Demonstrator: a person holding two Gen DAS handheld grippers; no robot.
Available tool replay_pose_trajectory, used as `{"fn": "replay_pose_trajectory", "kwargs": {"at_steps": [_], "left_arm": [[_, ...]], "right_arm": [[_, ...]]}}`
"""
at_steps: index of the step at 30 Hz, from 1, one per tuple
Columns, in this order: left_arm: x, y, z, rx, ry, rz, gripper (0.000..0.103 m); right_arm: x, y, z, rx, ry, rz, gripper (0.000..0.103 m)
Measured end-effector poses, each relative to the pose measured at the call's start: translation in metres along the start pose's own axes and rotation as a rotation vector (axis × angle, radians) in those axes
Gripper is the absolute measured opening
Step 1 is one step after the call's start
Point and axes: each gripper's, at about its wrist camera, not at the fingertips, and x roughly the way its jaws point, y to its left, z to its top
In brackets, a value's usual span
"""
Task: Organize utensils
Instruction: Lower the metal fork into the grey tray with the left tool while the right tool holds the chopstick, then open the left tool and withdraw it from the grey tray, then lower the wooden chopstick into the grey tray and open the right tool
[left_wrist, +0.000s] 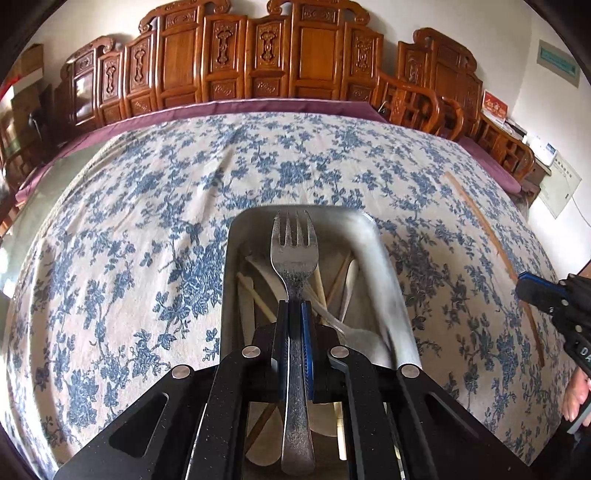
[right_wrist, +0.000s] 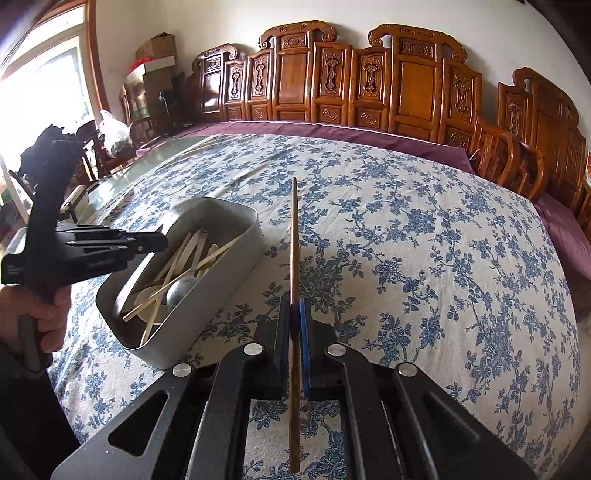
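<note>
My left gripper (left_wrist: 294, 306) is shut on a metal fork (left_wrist: 292, 251), tines pointing forward, held over a grey metal tray (left_wrist: 364, 236). The tray holds several chopsticks (left_wrist: 255, 293) and pale spoons. My right gripper (right_wrist: 294, 306) is shut on a brown wooden chopstick (right_wrist: 294, 236), which points forward above the floral tablecloth. In the right wrist view the tray (right_wrist: 221, 266) lies to the left with chopsticks (right_wrist: 177, 266) and a metal spoon (right_wrist: 179, 290) inside, and the left gripper (right_wrist: 159, 242) hovers over its left end. The right gripper (left_wrist: 524, 286) and its chopstick (left_wrist: 491, 240) show at the right of the left wrist view.
A blue-and-white floral cloth (right_wrist: 406, 240) covers the table, with a purple cloth (right_wrist: 332, 129) along its far edge. Carved wooden chairs (right_wrist: 406, 81) line the far side. Boxes (right_wrist: 155, 48) and a window stand at the far left.
</note>
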Motion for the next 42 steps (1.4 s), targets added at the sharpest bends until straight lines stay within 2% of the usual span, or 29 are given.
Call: {"fn": "replay_pose_trajectory", "kwargs": {"at_steps": [12, 17, 24, 29, 35, 38, 40, 42], "left_arm": [[0.016, 0.009, -0.009, -0.014, 0.067, 0.006, 0.006], [0.009, 0.011, -0.007, -0.017, 0.05, 0.0, 0.006], [-0.008, 0.021, 0.002, -0.035, 0.002, -0.009, 0.017], [-0.019, 0.031, 0.007, -0.041, -0.027, -0.001, 0.018], [-0.031, 0.048, 0.013, -0.074, -0.063, 0.009, 0.028], [-0.037, 0.057, 0.015, -0.09, -0.081, 0.019, 0.041], [-0.039, 0.063, 0.016, -0.103, -0.089, 0.024, 0.046], [-0.042, 0.07, 0.017, -0.125, -0.098, 0.021, 0.057]], "right_arm": [[0.002, 0.016, 0.0, -0.013, 0.002, 0.016, 0.006], [0.002, 0.026, 0.001, -0.017, 0.0, 0.017, 0.006], [0.003, 0.043, 0.01, -0.017, -0.009, 0.014, 0.006], [0.008, 0.058, 0.021, -0.013, -0.014, 0.034, 0.006], [0.015, 0.076, 0.034, 0.01, -0.027, 0.068, 0.006], [0.02, 0.086, 0.04, 0.023, -0.03, 0.088, 0.006], [0.024, 0.091, 0.043, 0.03, -0.03, 0.098, 0.006], [0.03, 0.097, 0.047, 0.041, -0.031, 0.11, 0.006]]}}
